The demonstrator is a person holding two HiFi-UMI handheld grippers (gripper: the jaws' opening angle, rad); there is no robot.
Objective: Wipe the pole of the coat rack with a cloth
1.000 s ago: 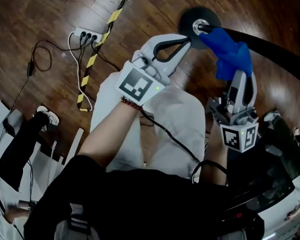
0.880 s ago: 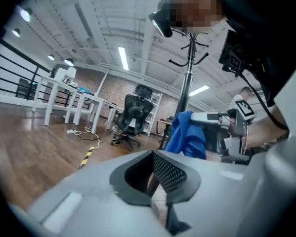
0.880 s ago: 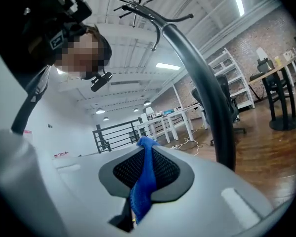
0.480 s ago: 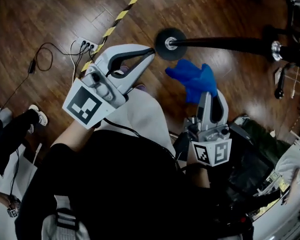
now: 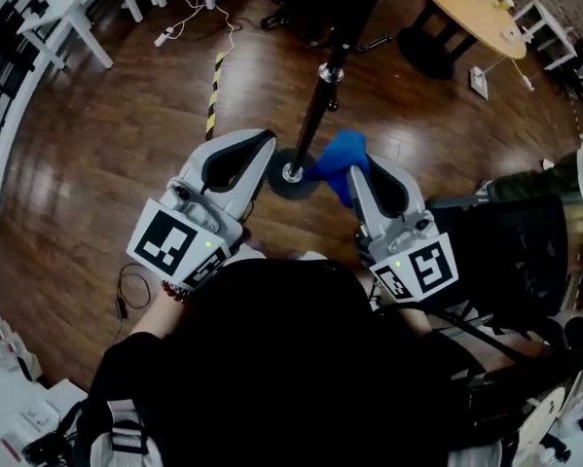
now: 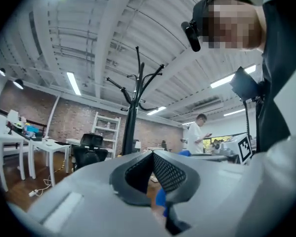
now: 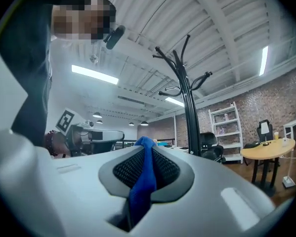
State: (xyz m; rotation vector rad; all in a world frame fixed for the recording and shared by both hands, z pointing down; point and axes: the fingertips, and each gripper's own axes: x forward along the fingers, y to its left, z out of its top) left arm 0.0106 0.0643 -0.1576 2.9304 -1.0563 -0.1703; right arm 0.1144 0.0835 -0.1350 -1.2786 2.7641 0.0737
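The black coat rack pole point(image 5: 320, 90) rises from its round base point(image 5: 293, 179) on the wooden floor. A blue cloth point(image 5: 338, 160) hangs just right of the pole's foot, and my right gripper point(image 5: 353, 169) is shut on it. In the right gripper view the cloth point(image 7: 144, 177) is pinched between the pads, with the coat rack point(image 7: 188, 102) standing ahead to the right. My left gripper point(image 5: 268, 138) is shut and empty, its tips just left of the base. In the left gripper view its jaws point(image 6: 152, 154) meet below the rack point(image 6: 133, 107).
A round yellow table point(image 5: 466, 8) stands at the far right, white tables point(image 5: 72, 3) at the far left. A black chair point(image 5: 510, 251) is close on my right. Striped tape point(image 5: 213, 95) and a power strip point(image 5: 164, 37) lie on the floor. A person in white point(image 6: 194, 137) stands beyond.
The head view has swung up, so the pole now runs away from me. Both grippers now flank the rack's base, and the cloth has come back beside the pole.
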